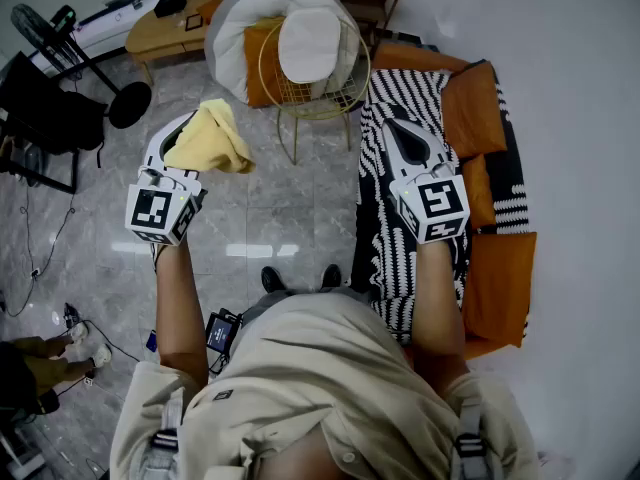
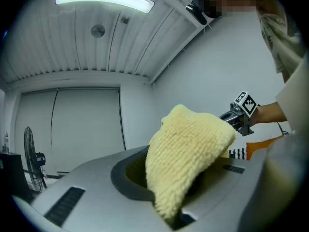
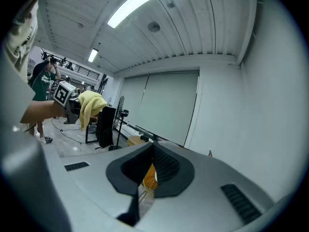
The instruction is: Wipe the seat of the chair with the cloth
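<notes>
My left gripper point(image 1: 188, 133) is shut on a yellow knitted cloth point(image 1: 212, 138), which bunches up over its tips. In the left gripper view the cloth point(image 2: 188, 149) hangs out from between the closed pads and hides the left gripper's point(image 2: 169, 187) tips. The chair point(image 1: 310, 83) has a gold wire frame, a white round seat pad point(image 1: 308, 46) and an orange cushion point(image 1: 262, 63). It stands ahead of me, between the two grippers. My right gripper point(image 1: 394, 128) is shut and empty, held over the striped sofa's edge, right of the chair. Its pads point(image 3: 164, 166) meet with nothing between them.
A black-and-white striped sofa point(image 1: 400, 98) with orange cushions point(image 1: 475, 108) runs along the right. A low wooden table point(image 1: 165, 30) stands behind the chair. A standing fan point(image 1: 60, 28) and a black rack point(image 1: 40, 118) are at the left. Another person's feet point(image 1: 80, 348) are at the lower left.
</notes>
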### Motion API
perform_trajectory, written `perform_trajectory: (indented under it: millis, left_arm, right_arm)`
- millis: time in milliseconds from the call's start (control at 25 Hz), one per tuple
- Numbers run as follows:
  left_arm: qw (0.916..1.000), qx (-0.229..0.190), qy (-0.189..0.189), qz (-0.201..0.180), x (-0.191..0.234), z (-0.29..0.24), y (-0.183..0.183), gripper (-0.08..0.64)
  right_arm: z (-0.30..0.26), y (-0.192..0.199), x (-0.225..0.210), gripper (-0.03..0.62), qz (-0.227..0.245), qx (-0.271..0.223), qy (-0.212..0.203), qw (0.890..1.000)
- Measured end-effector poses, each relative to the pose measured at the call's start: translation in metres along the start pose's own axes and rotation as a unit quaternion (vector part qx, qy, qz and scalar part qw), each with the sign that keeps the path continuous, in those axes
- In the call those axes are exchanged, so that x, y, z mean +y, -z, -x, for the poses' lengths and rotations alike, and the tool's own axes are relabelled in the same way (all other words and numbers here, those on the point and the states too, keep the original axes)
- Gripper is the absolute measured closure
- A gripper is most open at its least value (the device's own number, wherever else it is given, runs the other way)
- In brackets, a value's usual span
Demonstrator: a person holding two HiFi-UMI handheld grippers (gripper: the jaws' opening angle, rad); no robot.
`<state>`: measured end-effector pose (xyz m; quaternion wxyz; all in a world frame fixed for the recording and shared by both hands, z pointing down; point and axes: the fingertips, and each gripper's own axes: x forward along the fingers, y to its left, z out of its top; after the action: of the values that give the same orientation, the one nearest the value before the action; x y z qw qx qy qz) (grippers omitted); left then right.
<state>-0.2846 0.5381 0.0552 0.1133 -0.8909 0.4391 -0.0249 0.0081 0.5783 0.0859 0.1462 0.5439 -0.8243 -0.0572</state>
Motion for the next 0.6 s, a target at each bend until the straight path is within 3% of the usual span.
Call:
perform_trajectory:
  millis: [600]
  left_arm:
    - [0.9999, 0.008, 0.009, 0.008, 0.030, 0.014, 0.018, 0.518]
  right_arm:
    - [-0.023, -0.007, 0.041, 0.569, 0.001, 0.002, -0.002, 1.000]
